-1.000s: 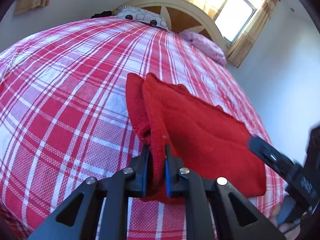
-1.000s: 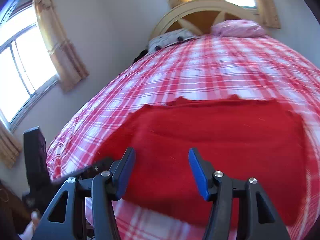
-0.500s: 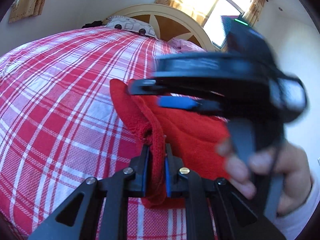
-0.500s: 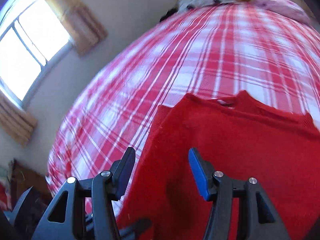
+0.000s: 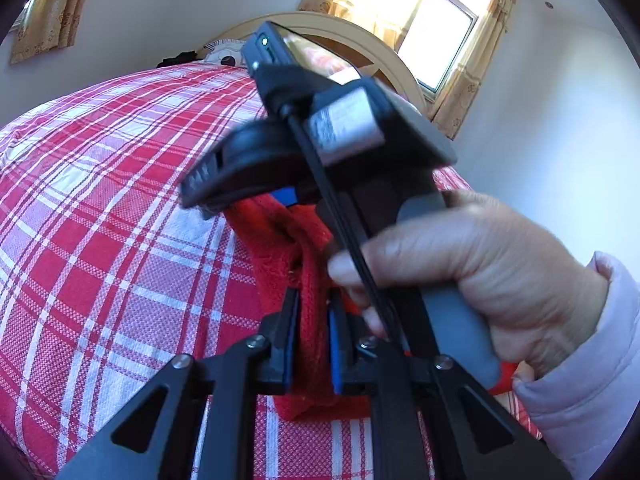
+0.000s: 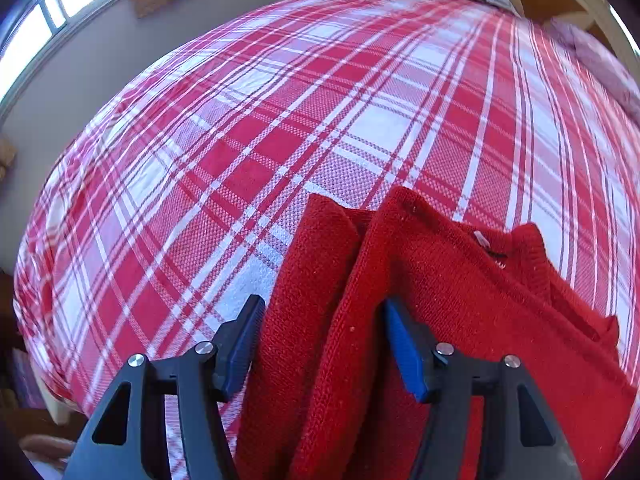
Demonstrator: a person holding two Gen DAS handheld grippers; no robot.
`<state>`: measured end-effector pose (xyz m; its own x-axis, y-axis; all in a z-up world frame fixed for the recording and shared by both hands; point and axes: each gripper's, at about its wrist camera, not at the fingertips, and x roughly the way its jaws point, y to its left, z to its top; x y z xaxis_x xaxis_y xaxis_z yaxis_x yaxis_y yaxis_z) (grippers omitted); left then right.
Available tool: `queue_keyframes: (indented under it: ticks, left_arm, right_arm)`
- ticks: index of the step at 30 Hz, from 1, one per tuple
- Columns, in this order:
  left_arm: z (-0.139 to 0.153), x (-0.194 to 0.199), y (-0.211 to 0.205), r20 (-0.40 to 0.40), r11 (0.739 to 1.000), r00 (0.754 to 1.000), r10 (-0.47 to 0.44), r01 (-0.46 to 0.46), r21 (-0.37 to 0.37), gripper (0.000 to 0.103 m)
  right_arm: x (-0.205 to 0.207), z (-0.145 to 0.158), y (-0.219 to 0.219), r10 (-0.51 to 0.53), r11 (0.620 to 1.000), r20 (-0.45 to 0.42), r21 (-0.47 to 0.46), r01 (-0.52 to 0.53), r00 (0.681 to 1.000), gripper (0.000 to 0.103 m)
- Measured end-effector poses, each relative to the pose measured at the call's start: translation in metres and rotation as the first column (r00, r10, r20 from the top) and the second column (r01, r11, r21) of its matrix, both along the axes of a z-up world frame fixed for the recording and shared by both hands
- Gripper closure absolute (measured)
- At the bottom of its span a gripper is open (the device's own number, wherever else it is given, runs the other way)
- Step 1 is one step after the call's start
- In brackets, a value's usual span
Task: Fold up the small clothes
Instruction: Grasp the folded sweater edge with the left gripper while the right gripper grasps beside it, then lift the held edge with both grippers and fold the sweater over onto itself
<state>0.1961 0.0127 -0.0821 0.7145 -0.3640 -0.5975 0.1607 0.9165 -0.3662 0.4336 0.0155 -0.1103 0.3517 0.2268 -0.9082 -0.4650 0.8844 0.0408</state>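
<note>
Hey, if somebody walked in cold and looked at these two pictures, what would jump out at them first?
Most striking is the red knit sweater on the red-and-white plaid bedspread; its folded edge runs between the open jaws of the right gripper. In the left wrist view, the left gripper is clamped on a bunched fold of it. Just beyond, a hand holding the other gripper's handle fills the right side.
</note>
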Motion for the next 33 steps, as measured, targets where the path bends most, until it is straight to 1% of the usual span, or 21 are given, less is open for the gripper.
queue_keyframes:
  ticks: [1,2,3,4,6,7,9,12,15,18,20,23,25,28,30,33]
  left_arm:
    - [0.001,-0.001,0.0,0.003,1.0,1.0,-0.002,0.002,0.005,0.089]
    - [0.002,-0.002,0.0,0.004,1.0,1.0,-0.006,0.006,0.006,0.089]
    - [0.003,-0.003,-0.001,0.002,1.0,1.0,-0.011,0.011,0.003,0.089]
    - [0.004,-0.004,-0.002,0.003,1.0,1.0,-0.016,0.016,0.001,0.089]
    - [0.008,-0.005,-0.006,0.011,1.0,1.0,-0.026,0.026,0.003,0.089]
    - [0.011,-0.006,-0.009,0.018,0.999,0.999,-0.036,0.036,0.005,0.089]
    - [0.017,-0.007,-0.018,0.03,0.998,0.998,-0.056,0.056,0.01,0.089]
    - [0.03,-0.011,-0.037,0.062,0.995,0.993,-0.097,0.096,0.023,0.089]
    - [0.043,-0.015,-0.06,0.095,0.988,0.983,-0.155,0.153,0.029,0.089]
    - [0.053,-0.017,-0.087,0.115,0.975,0.968,-0.221,0.218,0.04,0.089]
    - [0.056,-0.023,-0.109,0.13,0.965,0.956,-0.262,0.256,0.06,0.089]
    - [0.056,-0.03,-0.145,0.133,0.943,0.935,-0.33,0.32,0.088,0.089]
    - [0.051,-0.035,-0.167,0.125,0.927,0.92,-0.371,0.359,0.111,0.089]
    - [0.042,-0.042,-0.196,0.099,0.902,0.901,-0.423,0.408,0.14,0.089]
    - [0.033,-0.047,-0.211,0.083,0.886,0.89,-0.448,0.43,0.175,0.089]
    - [0.016,-0.049,-0.225,0.034,0.861,0.879,-0.476,0.458,0.221,0.089]
  right_arm:
    - [0.0,0.001,-0.005,-0.008,1.0,0.006,0.006,0.008,1.0,0.074]
    - [0.001,0.003,-0.015,-0.024,0.998,-0.003,0.054,0.024,1.0,0.081]
    - [0.002,0.007,-0.028,-0.052,0.991,-0.02,0.122,0.054,0.998,0.082]
    - [0.003,0.01,-0.037,-0.076,0.983,-0.031,0.167,0.08,0.997,0.084]
    - [0.004,0.017,-0.067,-0.131,0.943,-0.067,0.298,0.145,0.989,0.085]
    - [0.003,0.021,-0.076,-0.142,0.924,-0.076,0.346,0.16,0.987,0.086]
    - [-0.001,0.032,-0.101,-0.167,0.885,-0.08,0.426,0.185,0.983,0.086]
    - [-0.011,0.053,-0.138,-0.21,0.837,-0.064,0.504,0.213,0.976,0.086]
    - [-0.022,0.069,-0.172,-0.251,0.802,-0.053,0.547,0.239,0.966,0.087]
    - [-0.038,0.08,-0.214,-0.303,0.779,-0.041,0.564,0.272,0.952,0.087]
    - [-0.049,0.082,-0.243,-0.338,0.762,-0.035,0.576,0.296,0.94,0.087]
    - [-0.069,0.078,-0.288,-0.394,0.729,-0.032,0.598,0.334,0.918,0.087]
    - [-0.08,0.07,-0.316,-0.432,0.703,-0.042,0.61,0.365,0.901,0.087]
    - [-0.094,0.048,-0.35,-0.478,0.665,-0.081,0.616,0.421,0.874,0.087]
    - [-0.102,0.029,-0.367,-0.49,0.636,-0.113,0.632,0.442,0.865,0.087]
    - [-0.107,0.007,-0.382,-0.498,0.611,-0.144,0.641,0.465,0.855,0.087]
